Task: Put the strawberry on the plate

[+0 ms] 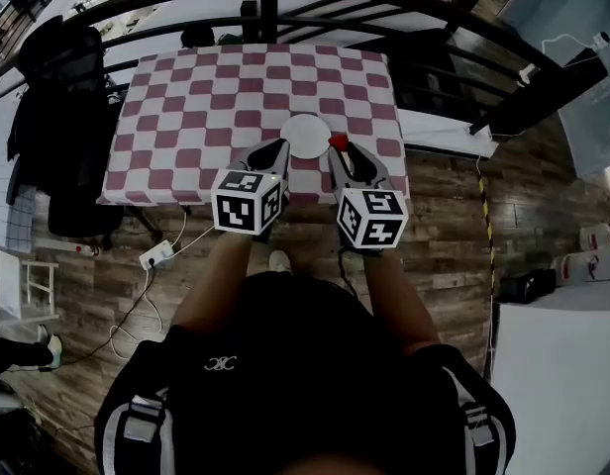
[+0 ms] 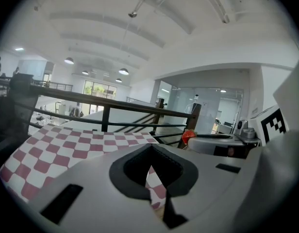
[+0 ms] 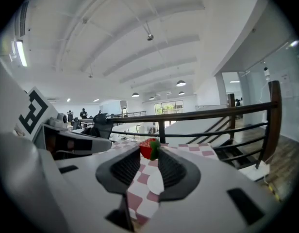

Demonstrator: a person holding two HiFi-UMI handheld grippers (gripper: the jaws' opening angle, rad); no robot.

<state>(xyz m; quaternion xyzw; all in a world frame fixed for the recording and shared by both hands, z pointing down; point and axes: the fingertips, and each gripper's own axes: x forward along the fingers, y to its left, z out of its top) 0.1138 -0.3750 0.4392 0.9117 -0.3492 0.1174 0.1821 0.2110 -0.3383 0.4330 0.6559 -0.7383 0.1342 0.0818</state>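
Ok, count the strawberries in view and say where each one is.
1. The strawberry is gripped at the tips of the right gripper, just right of the white plate over the checked table. No other shows; none seems hidden.

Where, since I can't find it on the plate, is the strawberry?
The strawberry is held between the tips of the right gripper, in the head view just right of the white plate on the checkered table.
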